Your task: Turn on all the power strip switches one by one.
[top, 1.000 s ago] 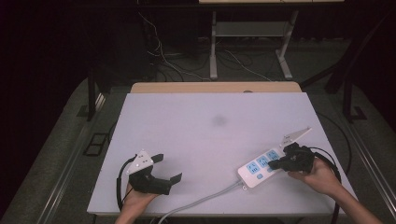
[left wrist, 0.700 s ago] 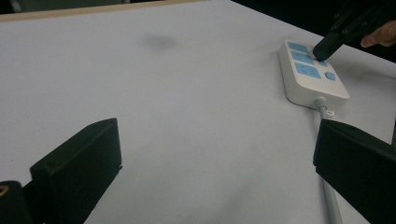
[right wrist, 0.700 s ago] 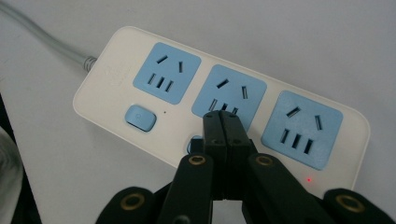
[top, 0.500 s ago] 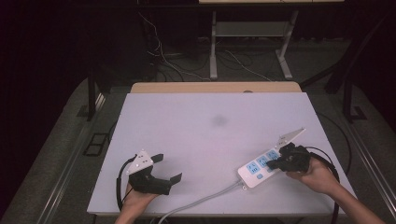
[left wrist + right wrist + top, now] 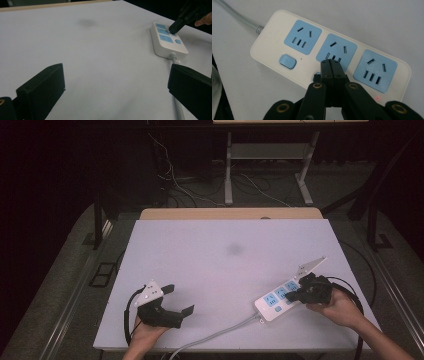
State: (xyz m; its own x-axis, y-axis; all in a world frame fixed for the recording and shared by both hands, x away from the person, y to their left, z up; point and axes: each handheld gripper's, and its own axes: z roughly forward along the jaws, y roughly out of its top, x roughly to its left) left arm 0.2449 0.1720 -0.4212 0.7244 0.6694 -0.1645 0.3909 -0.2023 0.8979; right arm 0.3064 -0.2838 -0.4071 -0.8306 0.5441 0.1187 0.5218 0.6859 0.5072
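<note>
A white power strip (image 5: pixel 276 301) with three blue sockets lies at the table's front right, also seen in the left gripper view (image 5: pixel 167 43) and the right gripper view (image 5: pixel 272 42). Its grey cable (image 5: pixel 220 332) runs off the front edge. My right gripper (image 5: pixel 292 297) is shut, with its joined tips (image 5: pixel 330 63) pressed down on the strip by the middle socket, over a small blue button. Another blue button (image 5: pixel 287 61) sits beside the first socket. A red light (image 5: pixel 377 98) glows near the third. My left gripper (image 5: pixel 178 300) rests open at the front left, with nothing between its jaws.
The white table top (image 5: pixel 225 270) has a dark smudge (image 5: pixel 234 250) near its middle and a wooden strip (image 5: pixel 230 213) along the back. Behind the table, a metal stand (image 5: pixel 228 175) and loose cables (image 5: pixel 170 175) sit on the floor.
</note>
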